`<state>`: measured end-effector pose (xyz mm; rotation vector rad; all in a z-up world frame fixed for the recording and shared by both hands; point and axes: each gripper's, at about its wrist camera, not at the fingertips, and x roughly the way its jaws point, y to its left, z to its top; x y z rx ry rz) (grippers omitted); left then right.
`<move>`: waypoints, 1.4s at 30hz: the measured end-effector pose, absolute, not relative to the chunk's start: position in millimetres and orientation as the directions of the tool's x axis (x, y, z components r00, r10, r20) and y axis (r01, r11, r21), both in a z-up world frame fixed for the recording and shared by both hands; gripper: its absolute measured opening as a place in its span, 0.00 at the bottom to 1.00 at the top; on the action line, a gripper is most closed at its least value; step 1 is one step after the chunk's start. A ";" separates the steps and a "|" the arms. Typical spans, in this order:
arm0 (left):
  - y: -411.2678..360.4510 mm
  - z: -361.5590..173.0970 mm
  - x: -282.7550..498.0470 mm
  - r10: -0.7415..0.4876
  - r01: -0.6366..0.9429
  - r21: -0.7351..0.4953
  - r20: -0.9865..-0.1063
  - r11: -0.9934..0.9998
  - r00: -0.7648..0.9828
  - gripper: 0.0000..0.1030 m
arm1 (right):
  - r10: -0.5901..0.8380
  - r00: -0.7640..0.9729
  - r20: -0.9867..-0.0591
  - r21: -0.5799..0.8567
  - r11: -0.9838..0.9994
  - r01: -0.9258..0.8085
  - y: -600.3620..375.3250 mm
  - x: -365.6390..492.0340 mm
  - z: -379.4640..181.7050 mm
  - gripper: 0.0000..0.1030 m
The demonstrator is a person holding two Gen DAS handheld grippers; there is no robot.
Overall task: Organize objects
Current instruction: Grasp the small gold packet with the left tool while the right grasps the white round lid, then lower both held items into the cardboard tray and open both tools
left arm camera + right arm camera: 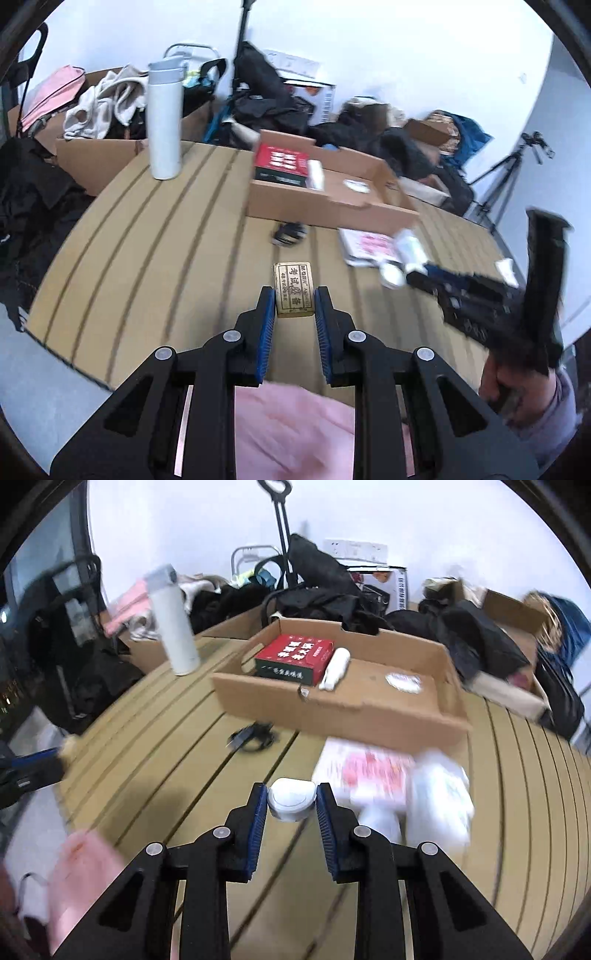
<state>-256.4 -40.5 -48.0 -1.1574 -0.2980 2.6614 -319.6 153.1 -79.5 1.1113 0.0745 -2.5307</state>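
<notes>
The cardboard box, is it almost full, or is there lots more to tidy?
Partly done: the cardboard box already holds a red box and a white tube. In hand: the left tool grips a gold eraser box, the right tool a white round case. Left: the black clip, pink-printed packet and white bottle.

We see our left gripper clamping a small gold box above the slatted table, cardboard tray beyond.

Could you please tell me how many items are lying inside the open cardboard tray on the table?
3 visible in the cardboard tray: a red box at its left end, a white tube beside it, and a small white packet further right. The near wall may hide more.
</notes>
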 end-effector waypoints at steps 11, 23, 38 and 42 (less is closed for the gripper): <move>-0.9 -36.3 -242.9 0.345 -0.222 -0.265 -0.688 -0.939 -0.638 0.18 | -0.328 -0.675 -0.662 0.112 -0.932 0.343 179.1 -252.3 -41.8 0.29; -15.3 -12.8 -445.5 0.370 -0.244 -0.278 -0.733 -0.929 -0.571 0.18 | -0.511 -0.573 -0.641 0.307 -0.855 0.418 158.7 -435.7 -14.8 0.29; -23.5 -97.3 -541.3 0.275 -0.183 -0.214 -0.850 -0.960 -0.449 0.54 | -0.501 -0.357 -0.788 0.445 -0.865 0.233 99.4 -614.6 -137.2 0.72; -37.3 -68.0 -524.0 0.210 -0.154 -0.152 -0.840 -0.976 -0.501 0.72 | -0.504 -0.409 -0.760 0.439 -0.864 0.247 111.5 -596.0 -106.8 0.87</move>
